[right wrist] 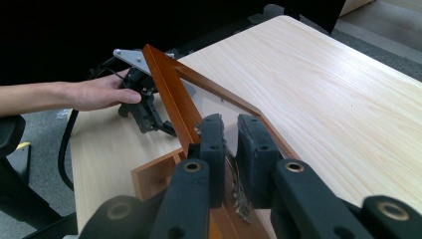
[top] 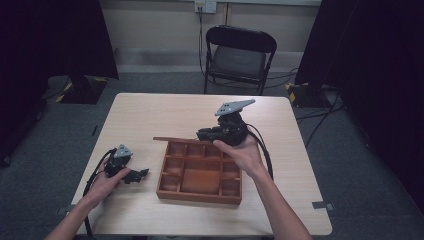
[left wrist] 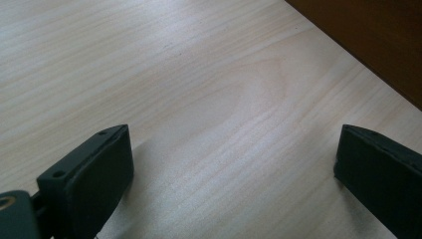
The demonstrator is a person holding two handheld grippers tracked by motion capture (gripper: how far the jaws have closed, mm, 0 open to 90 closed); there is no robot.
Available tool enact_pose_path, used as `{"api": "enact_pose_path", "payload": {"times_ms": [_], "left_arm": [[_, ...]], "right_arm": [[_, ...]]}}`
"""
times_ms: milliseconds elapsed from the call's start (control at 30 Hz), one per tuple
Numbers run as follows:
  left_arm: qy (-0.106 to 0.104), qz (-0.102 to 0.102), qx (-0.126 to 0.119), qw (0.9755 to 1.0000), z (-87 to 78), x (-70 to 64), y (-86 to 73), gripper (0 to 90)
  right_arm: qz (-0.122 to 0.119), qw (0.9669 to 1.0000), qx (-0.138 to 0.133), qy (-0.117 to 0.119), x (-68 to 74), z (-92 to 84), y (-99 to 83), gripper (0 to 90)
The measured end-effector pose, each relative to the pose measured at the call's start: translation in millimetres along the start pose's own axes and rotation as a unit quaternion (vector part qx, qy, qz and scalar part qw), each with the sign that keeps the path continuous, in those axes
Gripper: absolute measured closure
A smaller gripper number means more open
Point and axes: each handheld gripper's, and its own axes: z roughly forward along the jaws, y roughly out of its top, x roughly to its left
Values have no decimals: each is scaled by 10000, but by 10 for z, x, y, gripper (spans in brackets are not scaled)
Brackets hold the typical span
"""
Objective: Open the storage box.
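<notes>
got my right gripper [right wrist: 230,124] with its jaws clamped on the glass lid [right wrist: 171,97] of the wooden box [top: 199,175] mid-worktop, lid partly raised so opening's underway, left gripper [top: 131,175] just parked with jaws spread and empty

Brown wooden box [top: 200,181] (compartmented), framed glass lid [right wrist: 209,97] raised, on table.

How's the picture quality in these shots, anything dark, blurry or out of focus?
High view: dim overall, with black curtains at both sides; the compartmented brown wooden box reads clearly. Left gripper view: evenly lit pale wooden table, with the left tool's near black jaws soft. Right gripper view: the right tool is slightly blurred, the glazed wooden lid sharper, the background black.
</notes>
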Motion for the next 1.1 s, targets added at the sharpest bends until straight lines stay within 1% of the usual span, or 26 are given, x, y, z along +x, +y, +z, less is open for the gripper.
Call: {"api": "enact_pose_path", "payload": {"times_ms": [100, 1100], "left_arm": [[0, 2, 1, 10000, 0, 0, 0, 16], [1, -1, -1, 10000, 0, 0, 0, 16]], "right_arm": [[-30, 10000, 16, -8, 2, 1, 6, 822], [-55, 10000, 26, -32, 11, 0, 6, 823]]}}
